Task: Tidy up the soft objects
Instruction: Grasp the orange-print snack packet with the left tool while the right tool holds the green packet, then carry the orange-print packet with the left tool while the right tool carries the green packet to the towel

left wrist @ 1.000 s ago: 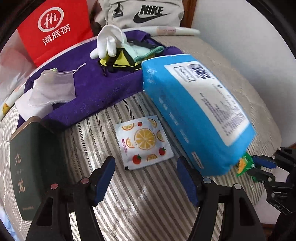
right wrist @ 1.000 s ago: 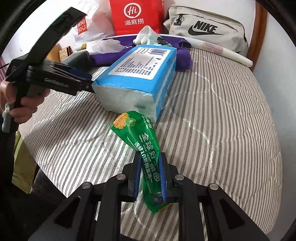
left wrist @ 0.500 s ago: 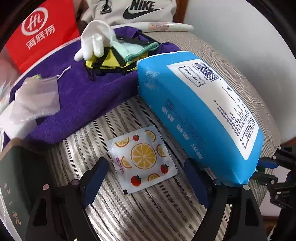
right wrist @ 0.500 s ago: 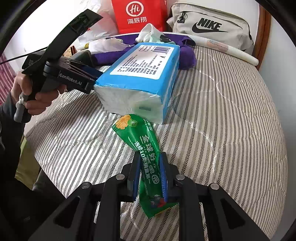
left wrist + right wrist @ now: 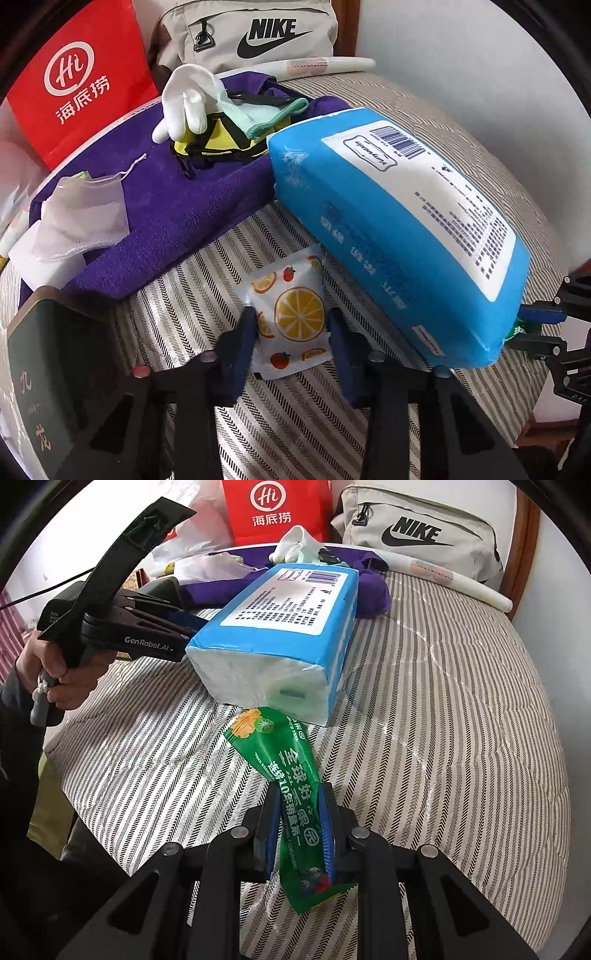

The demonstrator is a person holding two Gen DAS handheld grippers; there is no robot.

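**Two packets gripped beside the blue tissue pack**

While the left gripper (image 5: 291, 334) closes its jaws on the fruit-print sachet (image 5: 291, 317), the sachet lies between the pads on the striped bed (image 5: 295, 424), just beside the long side of the blue tissue pack (image 5: 388, 236). At the near end of that pack, the right gripper (image 5: 300, 827) has its jaws pinching the green snack packet (image 5: 291, 771), whose far tip touches the pack's white end. Behind the pack lies a purple towel (image 5: 177, 206) carrying a white glove (image 5: 184, 99).
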